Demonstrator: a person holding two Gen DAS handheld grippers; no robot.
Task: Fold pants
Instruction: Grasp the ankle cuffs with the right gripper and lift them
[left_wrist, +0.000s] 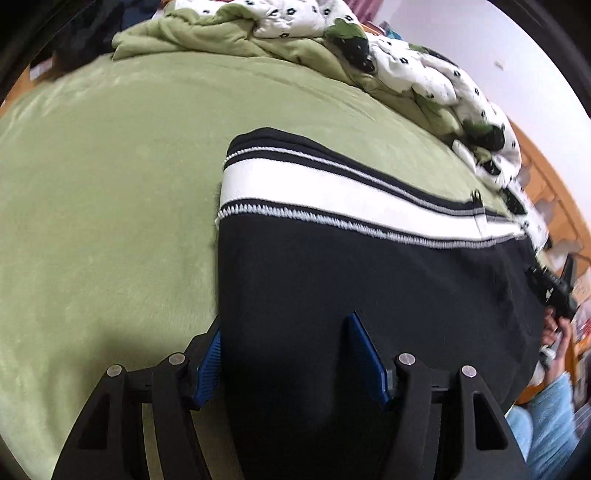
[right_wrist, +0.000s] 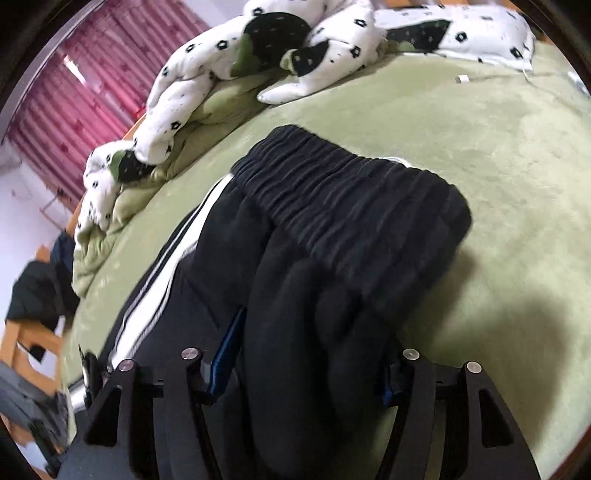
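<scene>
Black pants (left_wrist: 369, 280) with a broad white side stripe (left_wrist: 332, 192) lie across the green bed. My left gripper (left_wrist: 290, 363) hangs over their near edge, jaws apart. Flat black cloth lies between the blue pads (left_wrist: 210, 365), which do not press on it. In the right wrist view the gathered waistband (right_wrist: 351, 199) lies folded on top of the pants (right_wrist: 207, 258). A thick fold of it bulges up between the fingers of my right gripper (right_wrist: 308, 369). That gripper's jaws stand wide, and its right pad is mostly hidden by cloth. The right gripper (left_wrist: 554, 291) and a hand (left_wrist: 557, 332) show at the left view's right edge.
A green bedspread (left_wrist: 110, 184) covers the bed. A white quilt with black flowers (right_wrist: 207, 74) is heaped along the far side. A small white plug and cable (right_wrist: 461, 78) lie near it. Pink curtains (right_wrist: 74, 92) and wooden furniture (left_wrist: 546, 192) stand beyond the bed.
</scene>
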